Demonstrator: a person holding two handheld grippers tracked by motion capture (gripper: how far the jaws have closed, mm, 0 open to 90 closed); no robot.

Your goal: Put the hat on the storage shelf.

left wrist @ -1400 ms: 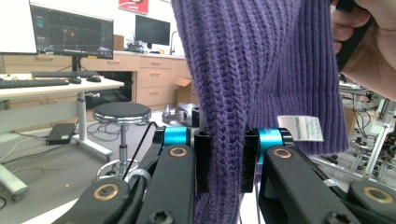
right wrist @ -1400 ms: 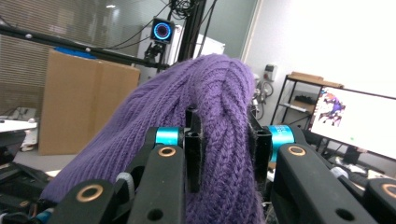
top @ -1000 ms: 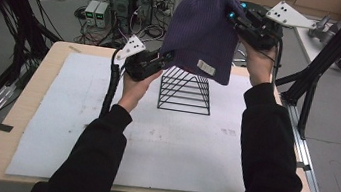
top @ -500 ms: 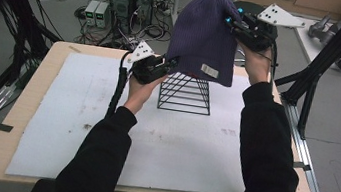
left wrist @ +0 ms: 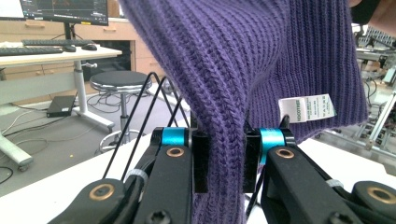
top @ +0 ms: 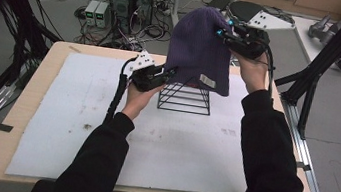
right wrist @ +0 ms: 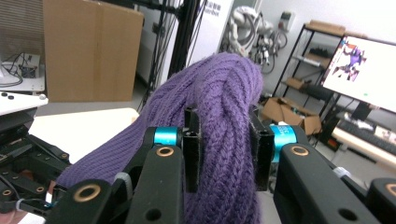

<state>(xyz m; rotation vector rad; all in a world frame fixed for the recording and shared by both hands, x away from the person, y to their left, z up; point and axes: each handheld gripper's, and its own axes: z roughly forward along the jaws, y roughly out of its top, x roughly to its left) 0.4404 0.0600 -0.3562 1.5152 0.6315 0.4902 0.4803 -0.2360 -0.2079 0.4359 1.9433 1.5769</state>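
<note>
Lab w/ cables on floor, wooden table (top: 51,66) w/ white mat (top: 103,132) | purple beanie (top: 200,49) held up above black wire rack (top: 184,98) | my left gripper (top: 172,72) clamped on its lower edge | my right gripper (top: 220,32) clamped on its upper side.

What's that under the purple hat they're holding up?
A black wire rack stands on the table below the purple hat. Its lower bars and base show; the hat's hem hides its top, so I cannot tell whether they touch.
</note>
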